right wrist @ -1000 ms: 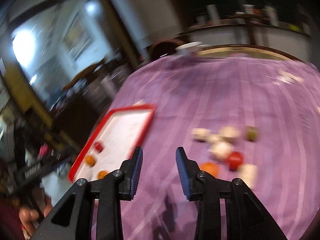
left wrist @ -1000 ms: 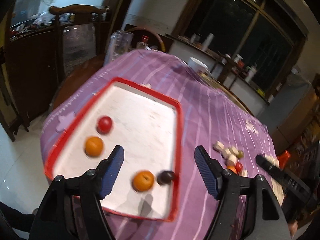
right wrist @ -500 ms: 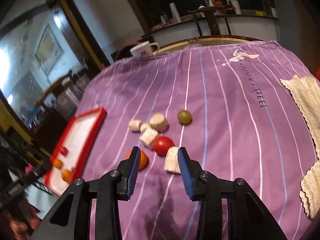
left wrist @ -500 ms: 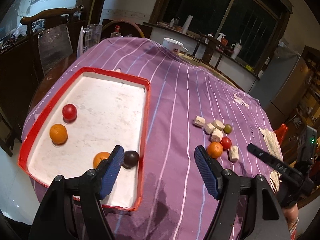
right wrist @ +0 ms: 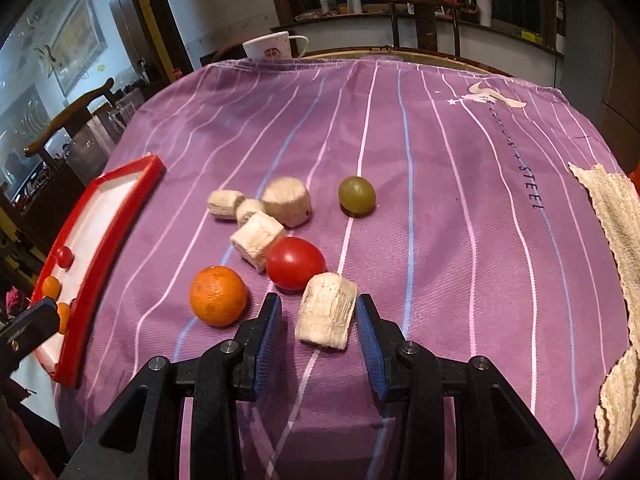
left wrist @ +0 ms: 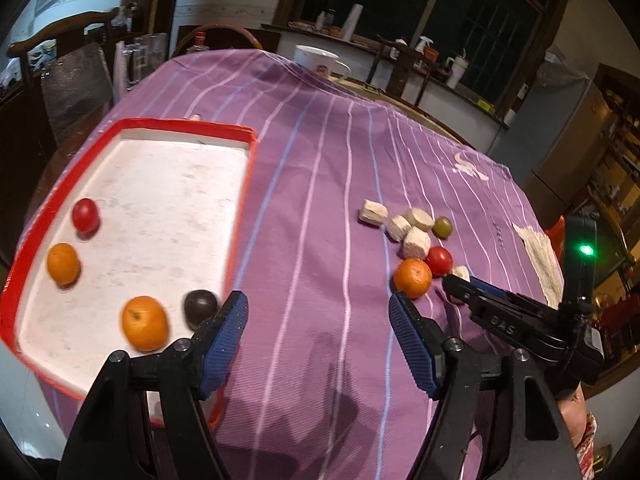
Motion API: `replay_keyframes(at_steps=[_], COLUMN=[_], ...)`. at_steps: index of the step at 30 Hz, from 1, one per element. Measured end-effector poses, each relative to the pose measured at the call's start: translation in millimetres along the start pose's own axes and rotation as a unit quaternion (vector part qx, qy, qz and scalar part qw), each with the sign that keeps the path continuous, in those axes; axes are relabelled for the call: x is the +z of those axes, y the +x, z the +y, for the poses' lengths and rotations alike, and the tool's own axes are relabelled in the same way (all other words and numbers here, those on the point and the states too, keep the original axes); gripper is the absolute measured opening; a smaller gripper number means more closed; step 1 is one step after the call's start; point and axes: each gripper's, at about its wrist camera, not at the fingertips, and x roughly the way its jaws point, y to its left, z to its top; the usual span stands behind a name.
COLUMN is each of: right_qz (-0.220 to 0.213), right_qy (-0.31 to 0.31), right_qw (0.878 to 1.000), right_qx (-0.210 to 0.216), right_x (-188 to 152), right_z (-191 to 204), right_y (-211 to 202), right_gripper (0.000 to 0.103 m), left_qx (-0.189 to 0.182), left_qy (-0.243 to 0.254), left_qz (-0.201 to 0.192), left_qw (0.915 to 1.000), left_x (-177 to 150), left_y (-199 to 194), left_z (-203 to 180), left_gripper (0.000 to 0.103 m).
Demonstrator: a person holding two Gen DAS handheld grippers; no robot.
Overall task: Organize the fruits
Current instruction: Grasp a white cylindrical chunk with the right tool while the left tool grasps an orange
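Fruits [right wrist: 295,263]: only the right wrist view shows the right claw [right wrist: 318,320] unclenched around a banana chunk [right wrist: 327,316]; left claw [left wrist: 318,338] gapes empty.

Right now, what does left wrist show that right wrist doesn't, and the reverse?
Left wrist only: the dark plum in the red tray, and the right gripper by the pile.
Right wrist only: its jaws open either side of a white chunk.
Both: the loose orange, tomato, green grape, mug.
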Motion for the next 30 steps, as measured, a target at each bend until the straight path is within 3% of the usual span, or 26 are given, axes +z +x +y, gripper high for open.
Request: replay_keyframes(at_steps=[5,19,21,23,24,30], right_qz=[0.002,0.000,-0.003,-0.004,-0.004,0.002], right_qy=[0.010,0.041,0.039,0.039,0.039,0.040], right_qw=[1.000,0.999,0.999,0.999,0.999,0.999], right_qx=[0.006,0.009,0.007,0.008,0.010,0.021], right_x=[0.4,-7.0,-8.1,-8.4,-8.9,-10.7], right_z=[-7.2,-35.5,-36.1,-36.7,-37.3,-37.2], right_y=[2.8,-13.9,-16.6,-17.7,-17.8,-13.6], right_gripper=[0.034,0.034,0.034,0.034,0.034,0.034], left_qx=[-0.007,-0.045,-0.051,-0.047,-0.047,-0.049], left_qy=[0.019,0.076,0.094,0.112,0.118,0.119], left_qz=[0.019,0.041,0.041,0.050,0.059,0.052], left_qw=[0.9996,0.9952,0.9934,0.9913,0.9902,0.9903], left_x=[-2.1,10.0,10.1,9.9,9.0,4.1], left_y=[18.3,72.0,79.0,88.7,93.9,92.8], left_z=[-15.5,-65.8,-74.7,-82.9,-85.3,-86.8], left_gripper=[0.072,0.072,0.068,0.044,0.037,0.034])
